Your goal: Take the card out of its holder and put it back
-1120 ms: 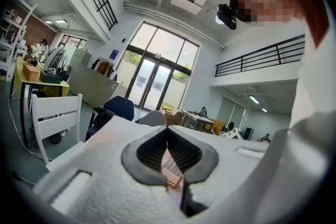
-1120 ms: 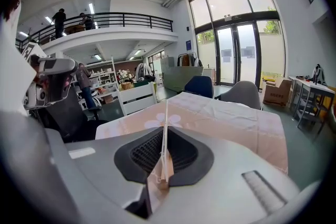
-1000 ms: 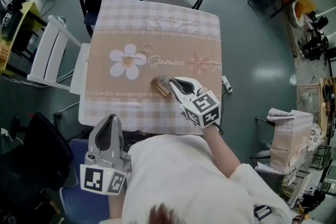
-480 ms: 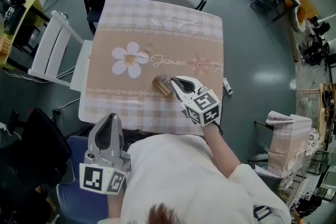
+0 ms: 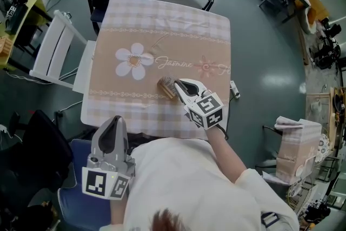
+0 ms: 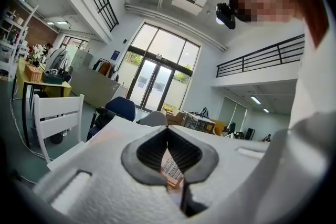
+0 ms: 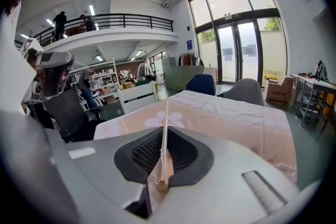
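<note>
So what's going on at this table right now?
A person works with two handheld grippers. The right gripper is shut on a thin card, right beside the wooden holder on the table. The left gripper hangs off the near edge, jaws together.

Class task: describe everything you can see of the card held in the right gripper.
The card is thin, flat and pale, showing edge-on in the right gripper view as a narrow, near-upright sliver. The right gripper is shut on it, with dark ribbed pads against both faces, and its far edge pokes out beyond the tips. No print can be read.
</note>
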